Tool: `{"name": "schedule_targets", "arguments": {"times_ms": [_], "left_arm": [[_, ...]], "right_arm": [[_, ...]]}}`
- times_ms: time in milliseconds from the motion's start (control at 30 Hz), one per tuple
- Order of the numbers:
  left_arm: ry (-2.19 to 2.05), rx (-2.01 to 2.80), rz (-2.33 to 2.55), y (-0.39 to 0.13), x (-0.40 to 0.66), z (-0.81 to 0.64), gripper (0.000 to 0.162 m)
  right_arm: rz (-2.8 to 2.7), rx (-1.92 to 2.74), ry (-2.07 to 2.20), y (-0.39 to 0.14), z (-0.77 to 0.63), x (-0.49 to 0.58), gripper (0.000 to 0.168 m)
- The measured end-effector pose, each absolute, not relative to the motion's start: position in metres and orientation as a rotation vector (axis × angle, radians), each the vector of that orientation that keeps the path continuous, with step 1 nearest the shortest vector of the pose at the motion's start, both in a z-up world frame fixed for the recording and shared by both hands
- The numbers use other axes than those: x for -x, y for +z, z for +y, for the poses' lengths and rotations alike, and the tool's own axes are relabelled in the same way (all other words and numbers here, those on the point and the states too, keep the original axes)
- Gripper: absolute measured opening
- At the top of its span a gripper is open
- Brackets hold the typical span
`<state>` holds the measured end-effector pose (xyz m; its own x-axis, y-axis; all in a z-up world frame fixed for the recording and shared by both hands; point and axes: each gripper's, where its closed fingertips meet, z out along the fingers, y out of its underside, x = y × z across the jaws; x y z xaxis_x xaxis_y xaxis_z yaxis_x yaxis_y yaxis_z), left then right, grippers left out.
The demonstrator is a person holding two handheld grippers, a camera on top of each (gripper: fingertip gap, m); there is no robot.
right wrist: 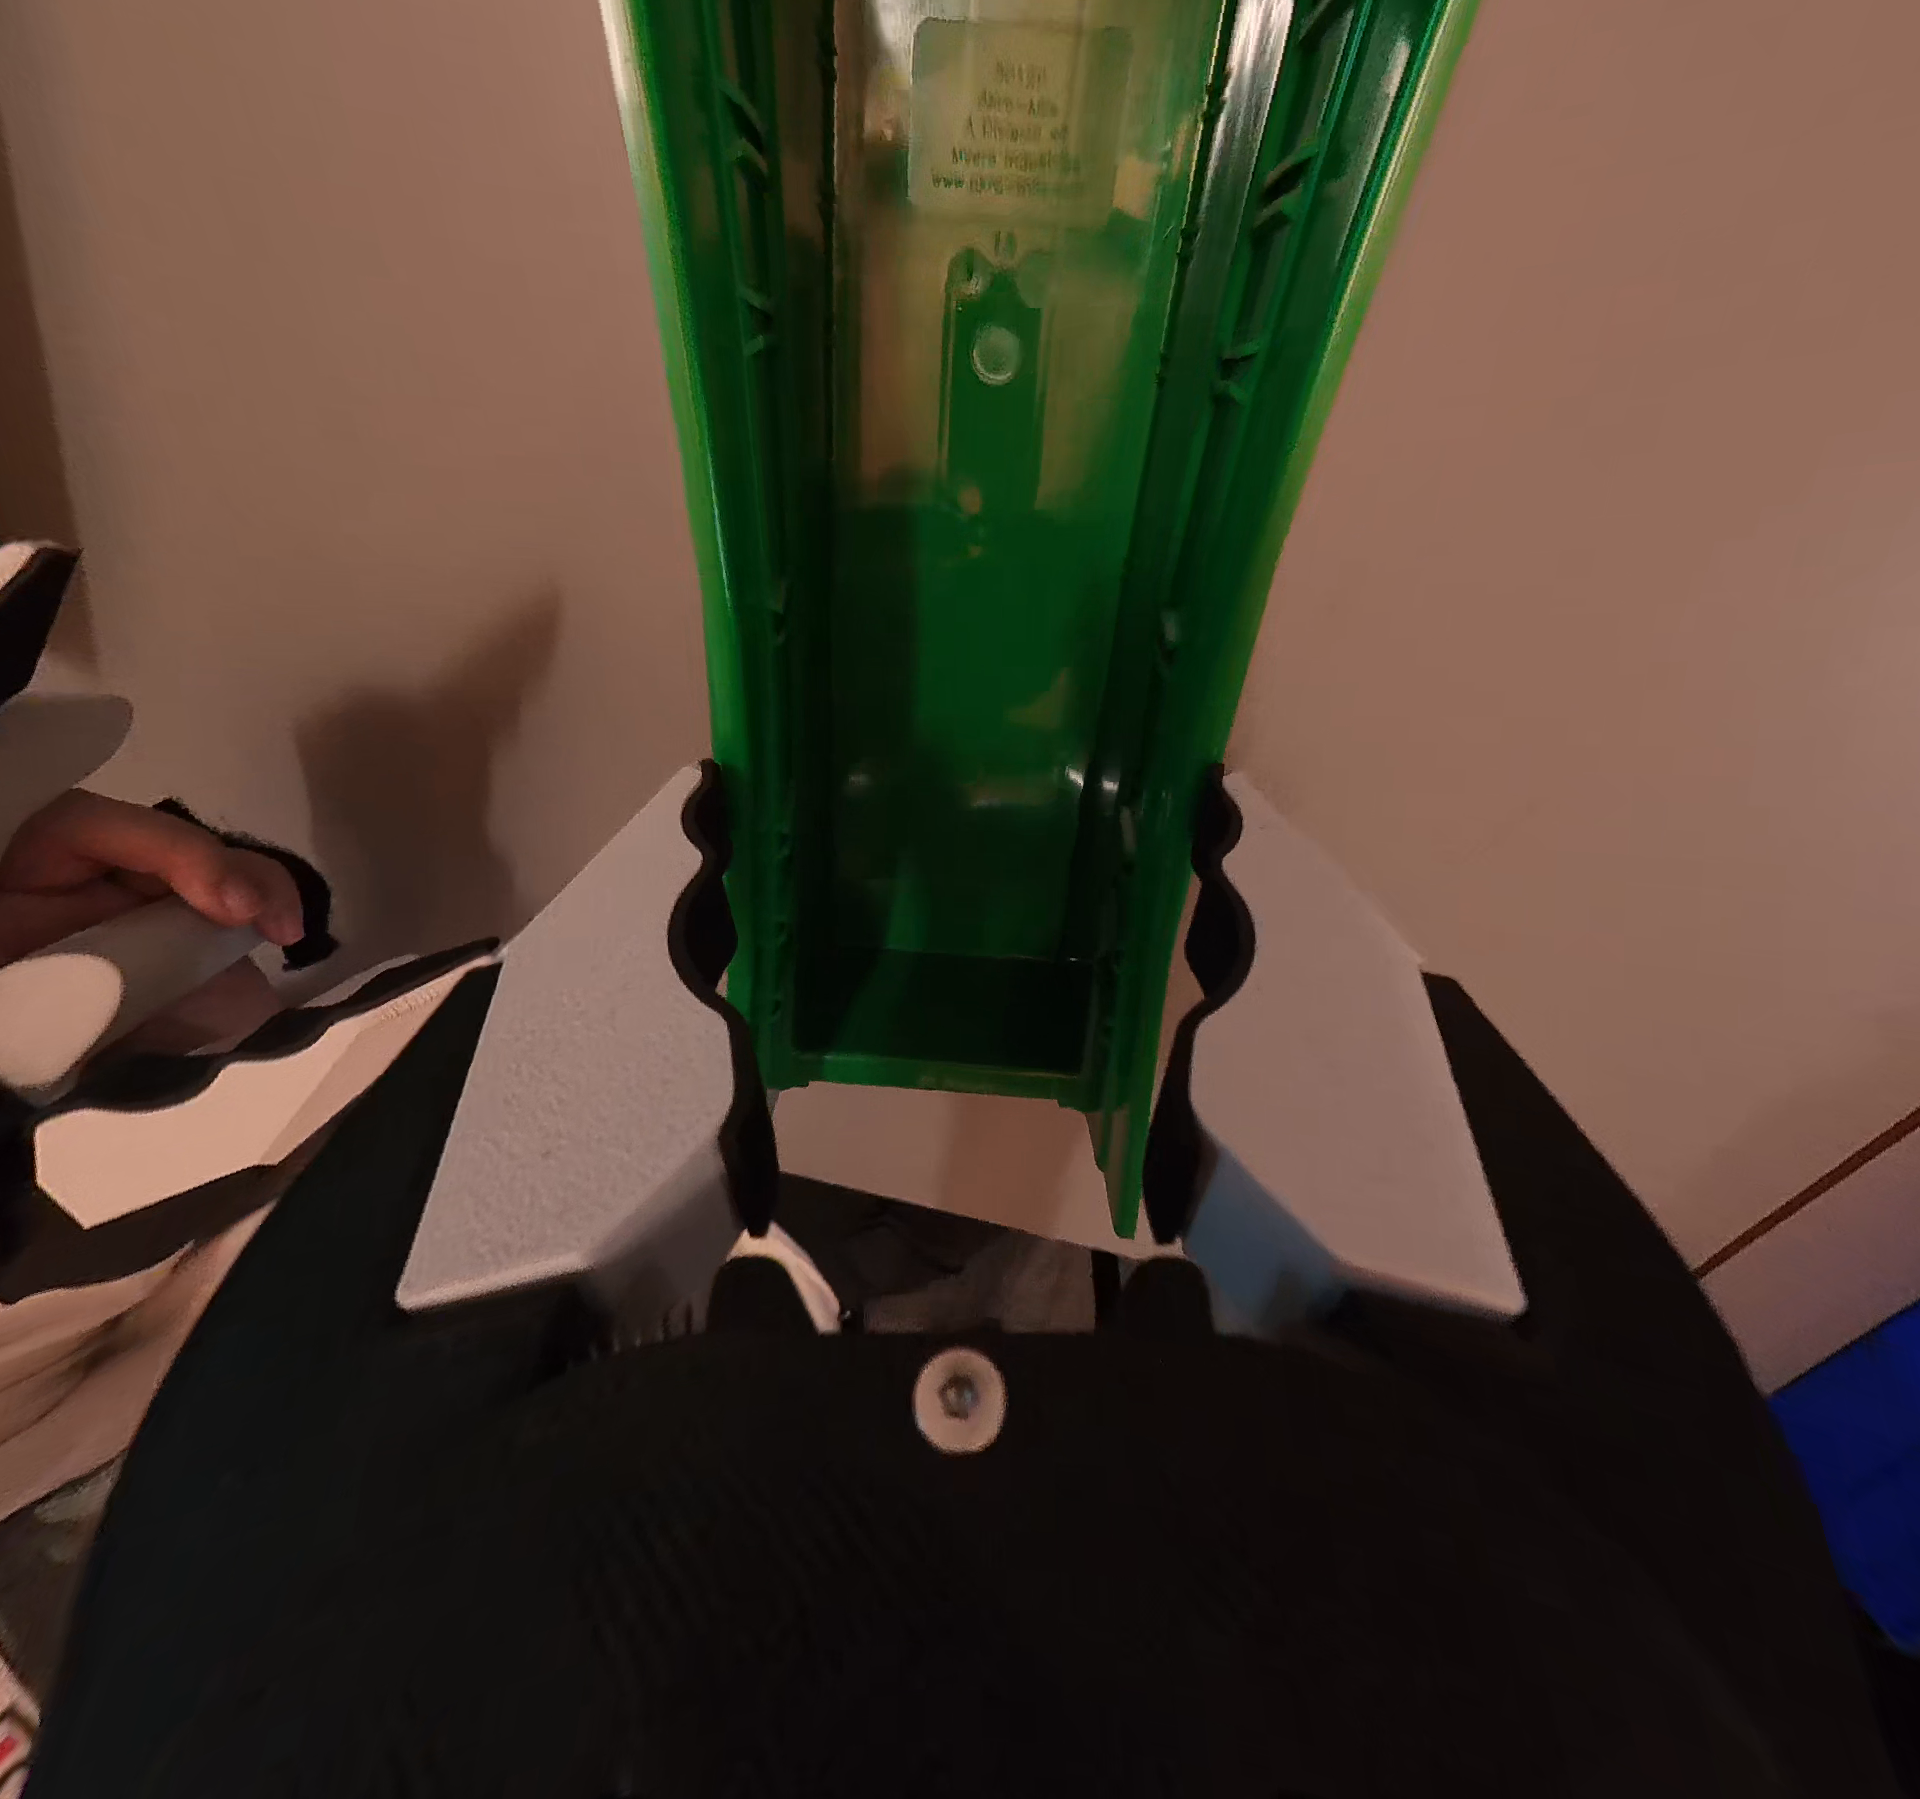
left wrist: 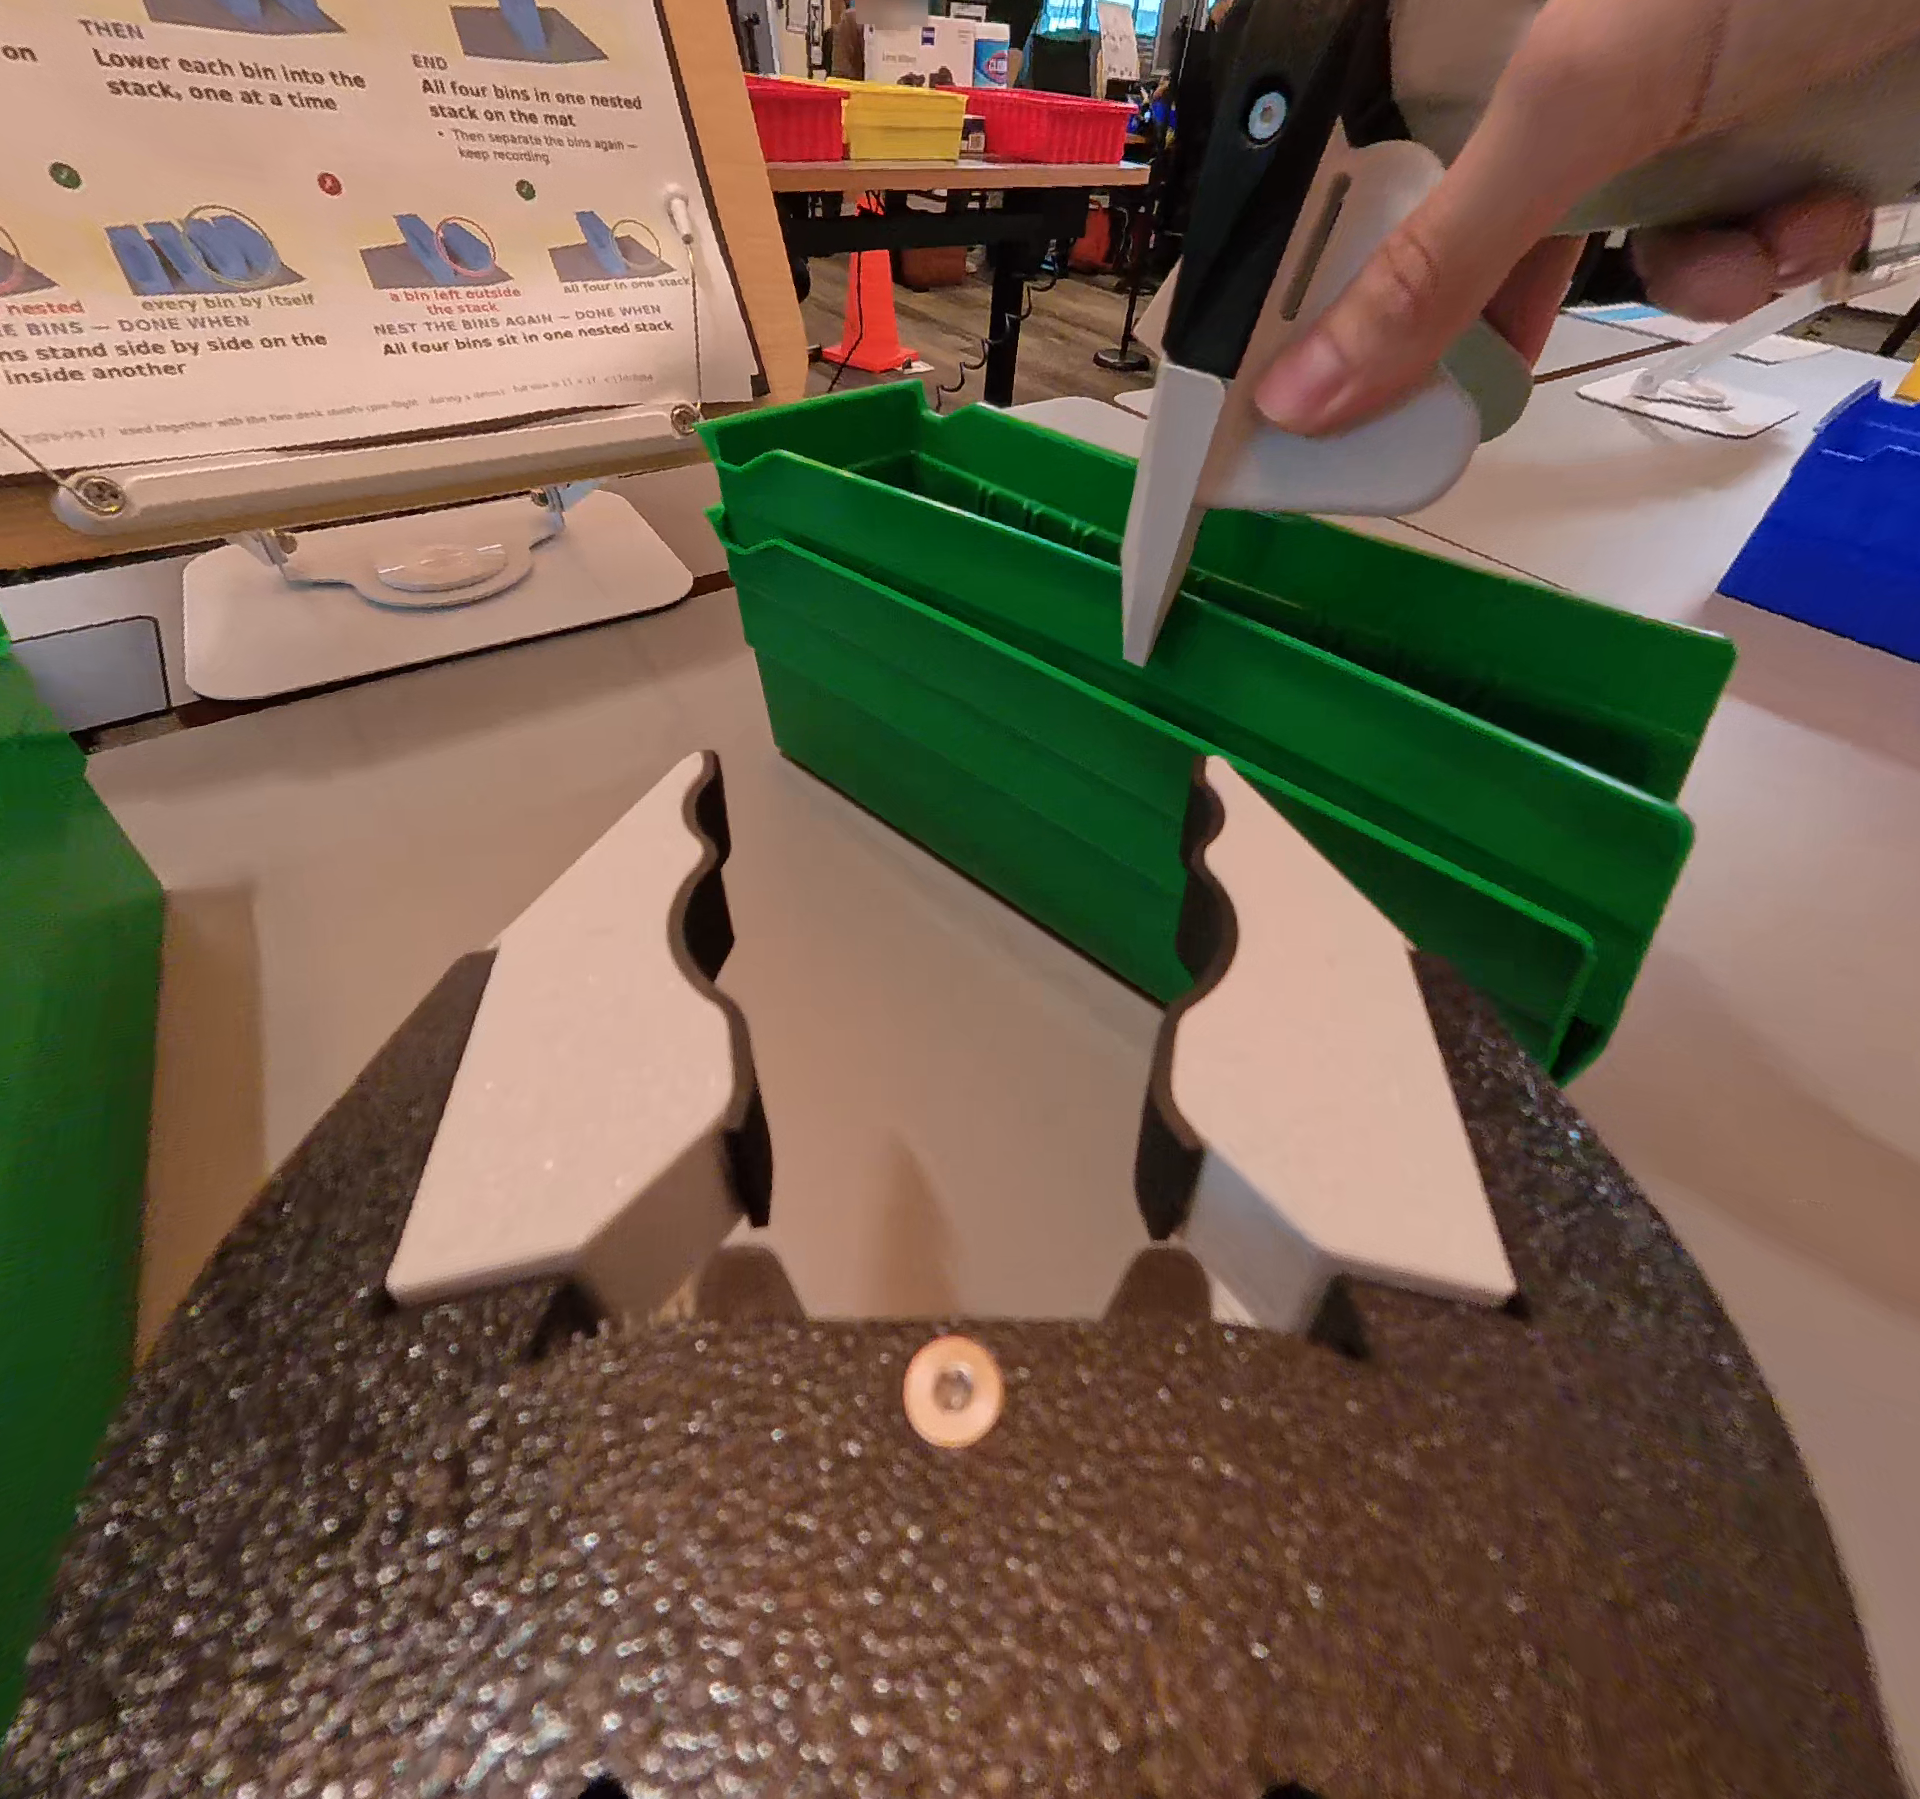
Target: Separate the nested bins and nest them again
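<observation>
A nested stack of green bins [left wrist: 987,710] stands on the pale table [left wrist: 416,814], slanting away to the right. My left gripper [left wrist: 956,773] is open and empty, just in front of the stack's near long side. My right gripper [right wrist: 961,778] is open and points down over the stack, its jaws straddling the near end of the top bin [right wrist: 987,606], one on each side wall. In the left wrist view one of its fingers [left wrist: 1153,544] reaches the stack's top rim, held by a hand [left wrist: 1558,139]. Another green bin [left wrist: 62,1022] stands at the left edge.
An instruction board [left wrist: 343,191] on a white stand [left wrist: 436,596] is behind the stack at the left. A blue bin [left wrist: 1839,534] sits at the right. Red and yellow bins stand on a far table. The left gripper and its hand [right wrist: 125,866] show at the left of the right wrist view.
</observation>
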<state>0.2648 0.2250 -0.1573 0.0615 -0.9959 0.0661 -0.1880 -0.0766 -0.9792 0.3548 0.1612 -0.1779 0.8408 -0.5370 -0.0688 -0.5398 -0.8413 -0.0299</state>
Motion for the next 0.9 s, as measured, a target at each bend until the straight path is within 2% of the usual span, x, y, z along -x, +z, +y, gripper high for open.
{"name": "schedule_targets", "arguments": {"times_ms": [900], "left_arm": [[-1.143,1.424,1.256,-0.155,-0.264,0.228,0.085]], "right_arm": [[0.944,2.941,0.204,-0.141,0.164,-0.349,0.089]]}}
